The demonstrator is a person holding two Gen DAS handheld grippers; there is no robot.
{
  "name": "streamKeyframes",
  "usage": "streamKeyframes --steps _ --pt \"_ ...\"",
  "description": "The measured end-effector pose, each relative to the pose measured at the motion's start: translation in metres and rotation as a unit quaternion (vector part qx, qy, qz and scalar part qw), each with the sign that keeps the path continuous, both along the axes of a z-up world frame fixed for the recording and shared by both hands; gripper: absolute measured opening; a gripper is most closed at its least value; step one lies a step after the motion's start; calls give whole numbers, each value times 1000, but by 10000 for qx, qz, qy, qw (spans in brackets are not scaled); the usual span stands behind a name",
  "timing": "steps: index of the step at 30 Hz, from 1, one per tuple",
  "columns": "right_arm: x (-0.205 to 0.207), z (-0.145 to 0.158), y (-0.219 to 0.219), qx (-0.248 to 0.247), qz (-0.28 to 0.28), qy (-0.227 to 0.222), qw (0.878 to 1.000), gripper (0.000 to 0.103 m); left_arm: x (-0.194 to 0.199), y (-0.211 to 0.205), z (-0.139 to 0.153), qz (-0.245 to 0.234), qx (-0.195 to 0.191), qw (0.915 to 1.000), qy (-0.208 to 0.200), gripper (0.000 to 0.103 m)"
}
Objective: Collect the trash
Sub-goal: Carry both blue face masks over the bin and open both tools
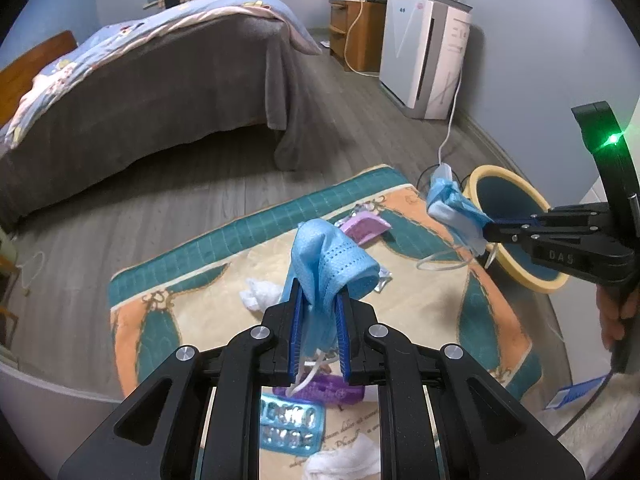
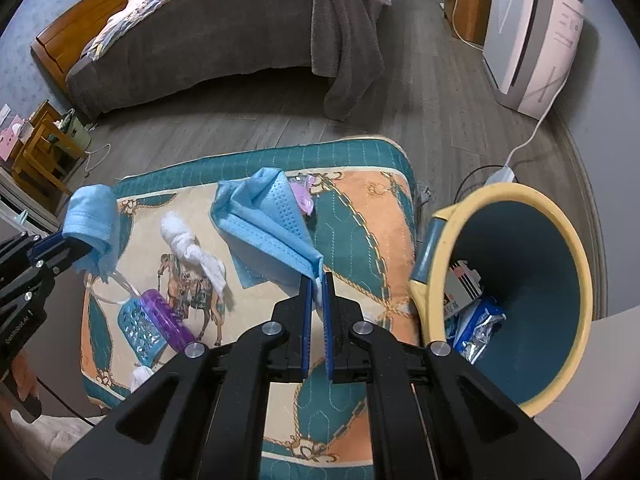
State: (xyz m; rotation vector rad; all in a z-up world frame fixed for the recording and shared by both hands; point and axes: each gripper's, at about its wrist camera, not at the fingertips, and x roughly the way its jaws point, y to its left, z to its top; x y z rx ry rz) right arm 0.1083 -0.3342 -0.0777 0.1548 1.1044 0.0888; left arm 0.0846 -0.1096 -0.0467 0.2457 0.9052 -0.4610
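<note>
My left gripper (image 1: 318, 292) is shut on a crumpled blue face mask (image 1: 324, 256) and holds it above the patterned mat (image 1: 208, 312). My right gripper (image 2: 318, 276) is shut on a second blue face mask (image 2: 268, 216), held above the mat's right part beside the yellow-rimmed bin (image 2: 512, 292). In the left wrist view the right gripper (image 1: 486, 230) holds its mask (image 1: 452, 208) at the bin's (image 1: 492, 172) rim. On the mat lie white tissue wads (image 2: 192, 252), a blue blister pack (image 2: 140, 328), a purple blister pack (image 2: 168, 316) and a pink wrapper (image 2: 302, 196).
The bin holds a blue snack wrapper (image 2: 480, 328) and other packaging. A grey-covered bed (image 2: 224, 32) stands beyond the mat. A white air purifier (image 2: 532, 36) and a cable with a power strip (image 2: 500, 176) are at the right wall. A wooden stool (image 2: 40, 152) is at the left.
</note>
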Motion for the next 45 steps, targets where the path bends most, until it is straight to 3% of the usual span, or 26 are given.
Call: streamKeyframes --steps 8,35,45 --pt "-14 12 -13 74 -354 -120 9993 5 -9 -3 11 41 -24 9999 -151 16" --pt "-17 26 -35 -241 -78 -427 9988 5 -12 -43 10 -256 126 9986 -438 16" --pt "-24 23 -86 -170 -782 -389 9960 5 -22 -68 3 -405 280 9975 -508 16"
